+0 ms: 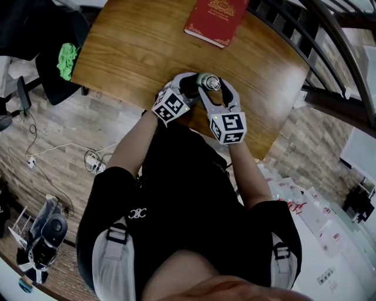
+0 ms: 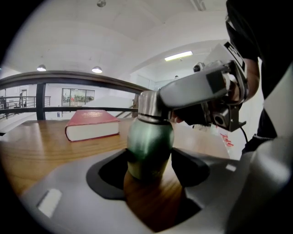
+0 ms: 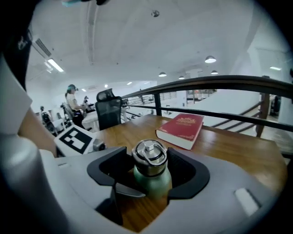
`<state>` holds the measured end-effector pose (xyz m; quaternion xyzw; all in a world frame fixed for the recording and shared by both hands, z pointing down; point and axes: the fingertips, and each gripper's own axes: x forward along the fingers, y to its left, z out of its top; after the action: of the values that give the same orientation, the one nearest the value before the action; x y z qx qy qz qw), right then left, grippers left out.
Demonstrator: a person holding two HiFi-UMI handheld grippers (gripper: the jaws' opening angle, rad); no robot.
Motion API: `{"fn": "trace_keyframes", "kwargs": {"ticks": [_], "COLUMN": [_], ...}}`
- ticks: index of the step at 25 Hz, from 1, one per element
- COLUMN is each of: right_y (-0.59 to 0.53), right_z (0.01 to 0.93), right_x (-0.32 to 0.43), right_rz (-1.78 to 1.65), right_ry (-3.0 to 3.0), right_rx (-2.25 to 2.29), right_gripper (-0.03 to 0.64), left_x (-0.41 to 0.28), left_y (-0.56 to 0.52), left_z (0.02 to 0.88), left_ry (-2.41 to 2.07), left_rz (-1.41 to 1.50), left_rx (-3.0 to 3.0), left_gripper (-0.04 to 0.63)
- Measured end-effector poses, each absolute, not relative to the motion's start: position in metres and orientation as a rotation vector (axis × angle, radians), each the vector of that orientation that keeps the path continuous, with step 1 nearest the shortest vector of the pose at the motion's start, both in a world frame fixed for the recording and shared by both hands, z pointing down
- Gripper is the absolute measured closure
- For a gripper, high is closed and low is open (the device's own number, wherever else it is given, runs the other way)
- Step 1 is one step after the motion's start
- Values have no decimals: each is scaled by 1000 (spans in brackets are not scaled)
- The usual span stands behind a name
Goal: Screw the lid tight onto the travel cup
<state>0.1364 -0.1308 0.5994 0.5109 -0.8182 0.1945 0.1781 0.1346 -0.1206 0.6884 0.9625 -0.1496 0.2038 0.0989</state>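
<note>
1. The wooden table [image 1: 129, 47] carries everything; a red book [image 1: 216, 17] lies toward its 12 o'clock edge.
2. My left gripper [image 2: 149, 164] comes in from 7 o'clock, its jaws clamped on the green body of the travel cup [image 2: 149, 137] — it stands upright by the table's 6 o'clock edge.
3. My right gripper [image 3: 149, 176] comes in from 5 o'clock — its jaws pinch the steel lid [image 3: 149, 155] atop the cup.

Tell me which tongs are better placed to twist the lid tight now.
Right. The right tongs clasp the steel lid on top, while the left tongs hold the green cup body below, steadying it.
</note>
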Motion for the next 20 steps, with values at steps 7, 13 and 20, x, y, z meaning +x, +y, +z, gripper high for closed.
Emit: {"fn": "trace_keyframes", "kwargs": {"ticks": [7,13,20], "right_y": [-116,-121,-123], "right_z": [583,595,614], "right_x": [154,135,127], "right_rz": [198,95,94], "right_ry": [-2500,-2492,-2454], "right_rx": [884,475,287], "right_gripper": [342,337,345], "left_x": [137,134,131], "left_y": [-121,-120,-121], "left_z": [687,689,691], "left_ry": [-371,-164,-7], "left_rz": [562,672,792], "left_rx": [2844,2906,2902], "left_gripper": [245,245,245]}}
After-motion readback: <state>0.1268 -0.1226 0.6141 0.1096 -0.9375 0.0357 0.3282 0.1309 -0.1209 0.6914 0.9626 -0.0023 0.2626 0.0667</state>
